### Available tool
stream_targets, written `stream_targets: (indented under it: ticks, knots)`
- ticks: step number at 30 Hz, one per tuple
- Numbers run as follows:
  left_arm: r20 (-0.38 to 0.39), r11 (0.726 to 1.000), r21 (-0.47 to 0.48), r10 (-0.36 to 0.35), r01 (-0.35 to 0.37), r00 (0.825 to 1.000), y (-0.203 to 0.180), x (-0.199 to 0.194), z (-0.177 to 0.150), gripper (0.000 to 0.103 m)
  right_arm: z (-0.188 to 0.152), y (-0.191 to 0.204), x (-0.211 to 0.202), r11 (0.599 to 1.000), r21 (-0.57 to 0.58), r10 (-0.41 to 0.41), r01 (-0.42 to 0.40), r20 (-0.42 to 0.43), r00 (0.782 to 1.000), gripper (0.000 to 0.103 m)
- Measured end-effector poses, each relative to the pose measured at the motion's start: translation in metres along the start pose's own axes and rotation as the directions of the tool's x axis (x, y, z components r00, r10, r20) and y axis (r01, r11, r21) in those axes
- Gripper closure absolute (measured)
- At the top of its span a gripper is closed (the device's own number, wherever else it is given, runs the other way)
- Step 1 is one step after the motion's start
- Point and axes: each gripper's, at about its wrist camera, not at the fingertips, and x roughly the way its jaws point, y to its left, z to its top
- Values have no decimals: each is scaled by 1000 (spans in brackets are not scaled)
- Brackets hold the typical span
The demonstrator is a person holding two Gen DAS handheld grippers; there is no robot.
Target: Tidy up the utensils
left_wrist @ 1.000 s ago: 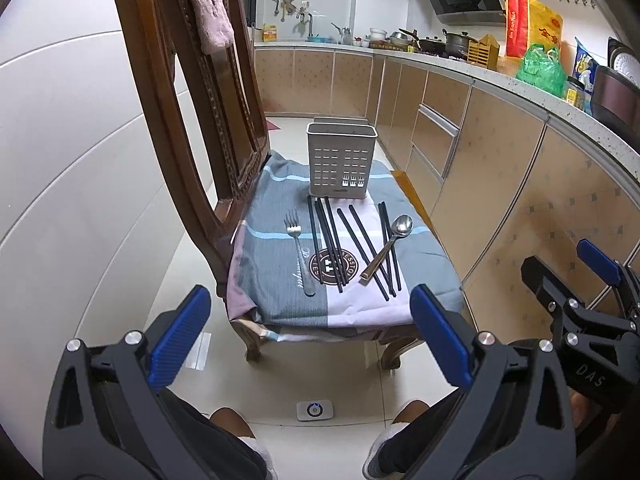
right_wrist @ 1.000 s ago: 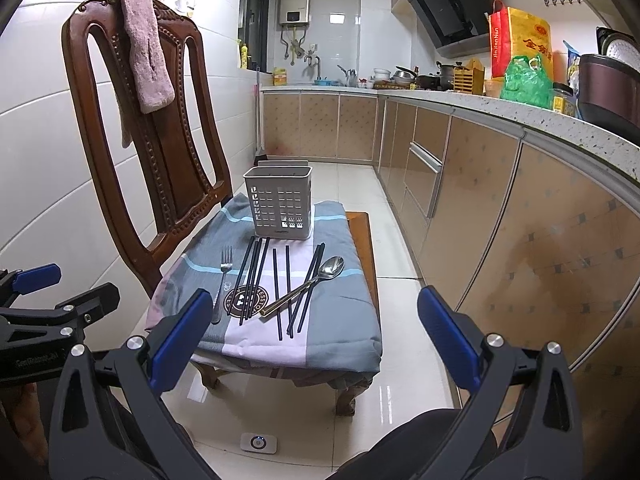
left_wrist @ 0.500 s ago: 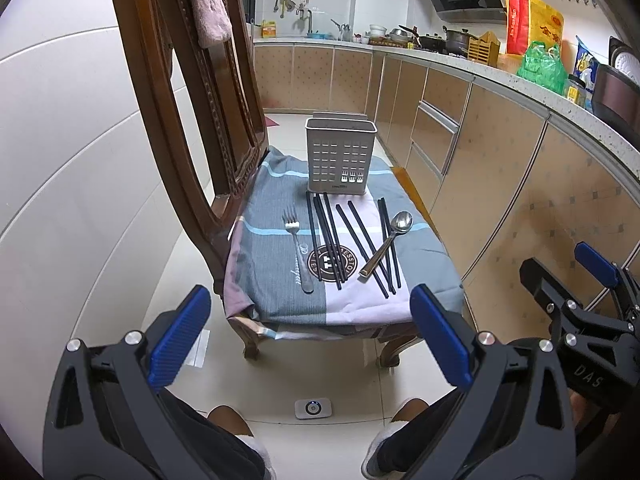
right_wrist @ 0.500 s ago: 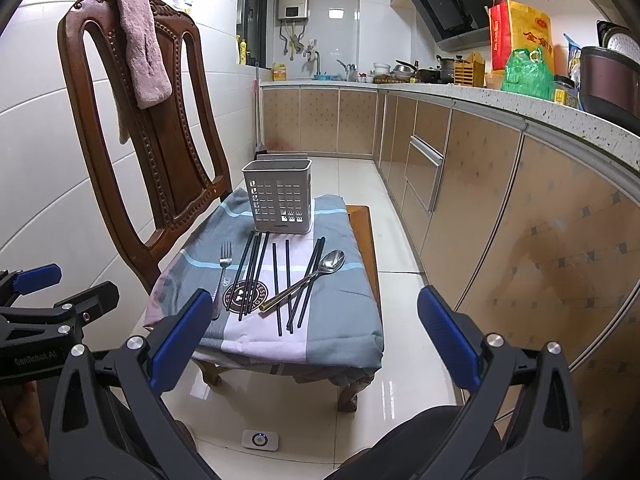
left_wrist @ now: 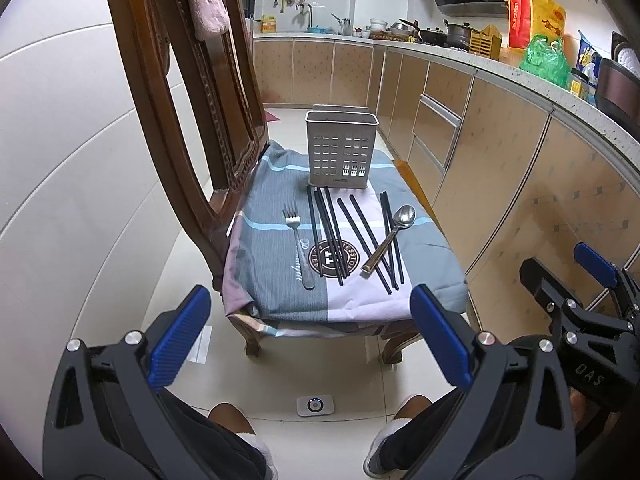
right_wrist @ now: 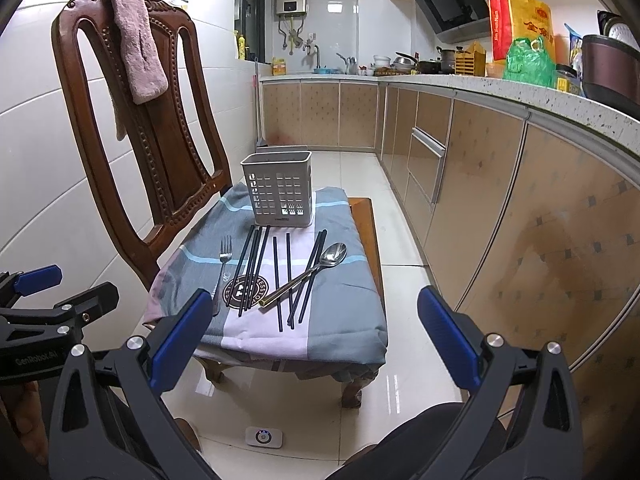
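Note:
A grey slotted utensil holder [left_wrist: 341, 153] [right_wrist: 281, 189] stands at the far end of a cloth-covered chair seat [left_wrist: 280, 292] [right_wrist: 340, 320]. In front of it lie a fork [left_wrist: 298, 246] [right_wrist: 224, 260], several black chopsticks [left_wrist: 332, 236] [right_wrist: 256, 268] and a metal spoon [left_wrist: 390, 236] [right_wrist: 316, 272]. My left gripper [left_wrist: 308, 336] [right_wrist: 60, 292] is open, short of the seat's near edge, with nothing between its fingers. My right gripper [right_wrist: 312, 332] [left_wrist: 560, 276] is open too, empty, to the right of the left one.
The wooden chair back [left_wrist: 188, 92] [right_wrist: 136, 132] with a pink towel [right_wrist: 136, 36] rises on the left. Kitchen cabinets [left_wrist: 500, 168] [right_wrist: 500, 184] and a cluttered counter run along the right. A small white device [left_wrist: 315, 405] [right_wrist: 263, 437] lies on the tiled floor by the person's feet.
Both views have moved slightly closer to the chair seat. The grippers stay open and the utensils have not moved.

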Motion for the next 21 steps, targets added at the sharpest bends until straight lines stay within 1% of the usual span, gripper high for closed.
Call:
stream_targets:
  ticks: [4,7,9,11,13,14,15,17,20,21]
  knots:
    - [-9,1000,2,3,-3,1000,-1,6,0,4,-2,-3,7,1000,7,-3,3,-13,1000,3]
    - [-21,1000,4,7,-6,1000,-1,12,0,4,-2,-6,15,1000,17,12,-11,-26,1000,3]
    - [-27,1000,7,9,-8,1000,-2,17,3,4,-3,-9,21,999,22,42,-41,-30,999,3]
    - [-38,1000,5,-5,5,999,-1,27,10,4,-3,-13,29,996,22,82,-82,-35,996,3]
    - [-47,1000,-1,-7,7,999,1,40,21,4,-1,-19,42,995,16,100,-100,-45,994,3]
    - [-47,1000,-3,-2,2,999,2,48,29,4,-1,-19,42,995,16,100,-100,-45,994,3]
    - [-49,1000,-3,-1,0,999,3,58,39,4,1,-24,51,993,16,120,-119,-47,992,3]
    - [-75,1000,-15,-15,14,997,6,80,58,4,6,-30,68,989,25,146,-145,-55,988,3]
    - [-113,1000,1,-7,7,994,5,118,87,4,17,-46,107,976,65,214,-207,-115,970,3]
    - [-139,1000,10,-8,9,990,3,137,98,4,21,-50,121,971,85,233,-223,-130,964,4]
